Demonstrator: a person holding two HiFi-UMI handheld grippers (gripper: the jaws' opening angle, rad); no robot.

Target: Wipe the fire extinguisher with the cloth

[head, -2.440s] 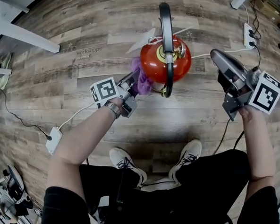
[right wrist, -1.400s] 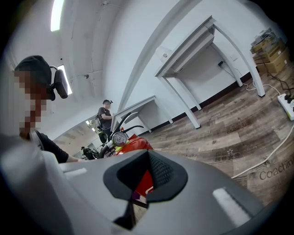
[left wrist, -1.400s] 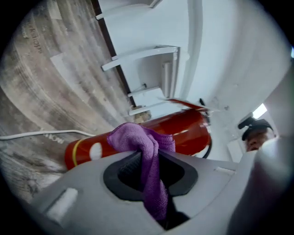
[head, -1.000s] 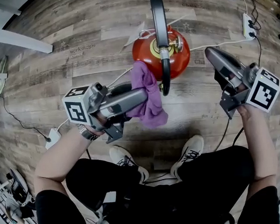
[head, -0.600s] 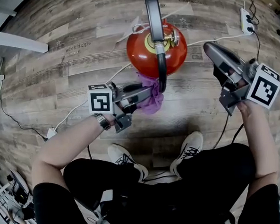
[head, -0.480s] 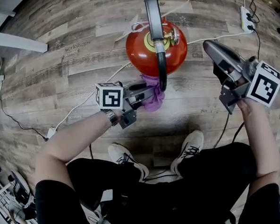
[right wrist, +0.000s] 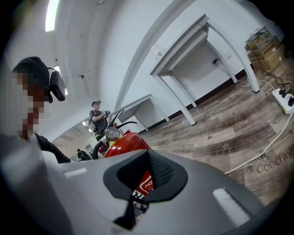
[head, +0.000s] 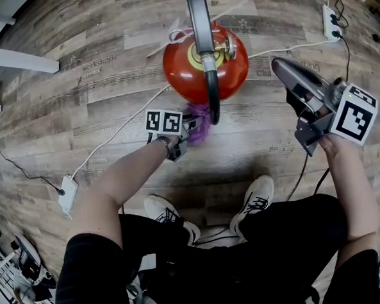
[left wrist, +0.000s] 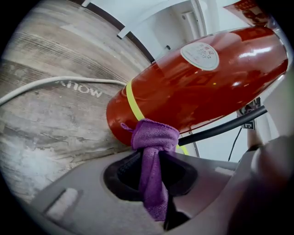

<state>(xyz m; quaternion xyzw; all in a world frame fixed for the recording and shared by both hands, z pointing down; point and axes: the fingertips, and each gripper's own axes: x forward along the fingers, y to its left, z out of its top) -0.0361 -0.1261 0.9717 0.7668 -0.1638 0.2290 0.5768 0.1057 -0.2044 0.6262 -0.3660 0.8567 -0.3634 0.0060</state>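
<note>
Shoes [head: 171,215] planted nearest, bare wood floor [head: 254,147] open on both sides. The left arm reaches low and forward, and the left gripper [head: 188,124] is clamped on the purple cloth [head: 200,115], pressed against the base of the red fire extinguisher [head: 182,71] standing centre, beneath its black hose [head: 211,95]. A white cable [head: 119,141] trails left. The right gripper [head: 281,67] hovers right of the tank, jaws closed on nothing. Power strip [head: 330,22] far right.
</note>
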